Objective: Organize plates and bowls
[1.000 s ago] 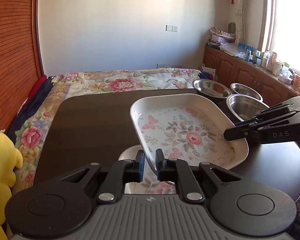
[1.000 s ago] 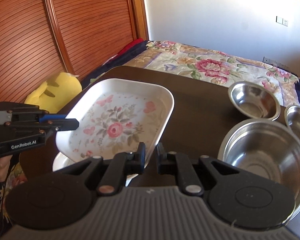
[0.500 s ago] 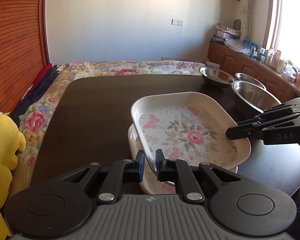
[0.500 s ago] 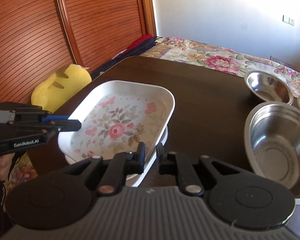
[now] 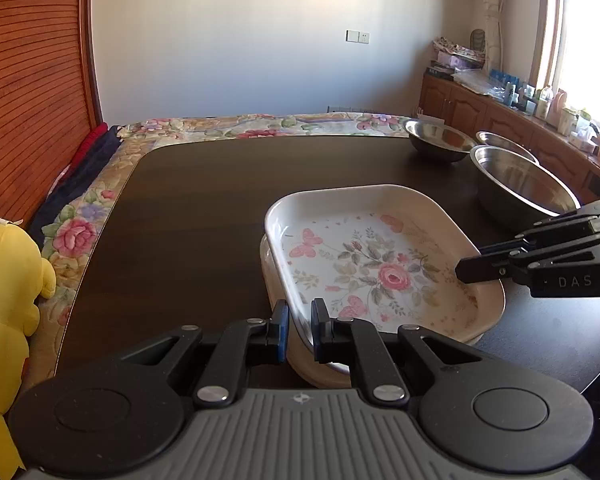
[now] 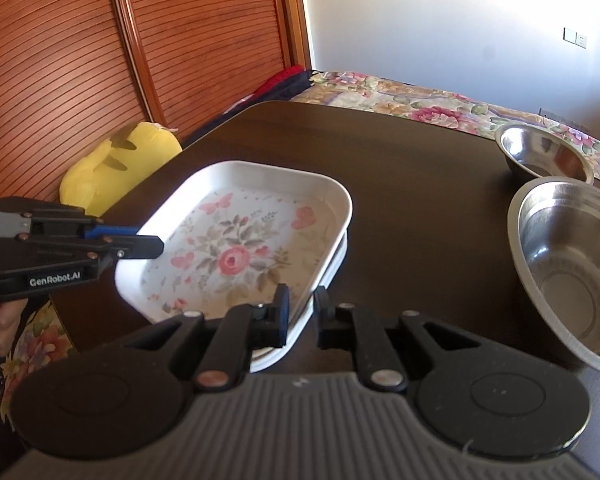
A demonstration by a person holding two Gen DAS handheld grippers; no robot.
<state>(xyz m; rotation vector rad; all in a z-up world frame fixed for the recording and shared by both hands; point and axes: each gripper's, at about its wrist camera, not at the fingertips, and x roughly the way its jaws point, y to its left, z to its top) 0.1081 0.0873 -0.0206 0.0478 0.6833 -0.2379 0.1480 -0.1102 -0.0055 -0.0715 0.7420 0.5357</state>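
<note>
We see a dark brown wooden table [image 5: 204, 216] with rounded corners filling most of both views, a flower-patterned bedspread [image 5: 260, 126] beyond its far edge and a yellow plush toy [image 5: 4, 280] off its left side.

On the table's near part sits a white rectangular plate with a pink rose and butterfly print [image 5: 380, 264]. Its long axis runs from the near left corner toward the far right in the left wrist view, roughly diagonal to the table's edges. It has a raised rim and rounded corners, and a large rose is printed at its centre. It rests nested on a second white plate of the same shape [image 5: 268, 264], whose rim shows just beneath along the left and near sides.

To the right stand three stainless steel bowls: a large steel bowl [image 6: 572, 276] nearest, a medium steel bowl [image 6: 544, 156] farther back, and a third small steel bowl [image 5: 504, 144] partly hidden behind the large one.

The left tool [image 5: 299, 330] is pinching the top plate's near rim, its blue-padded fingers pressed on either side of the rim. The right tool [image 6: 303, 312] is clamped on the rim at the opposite end of the same plate.
</note>
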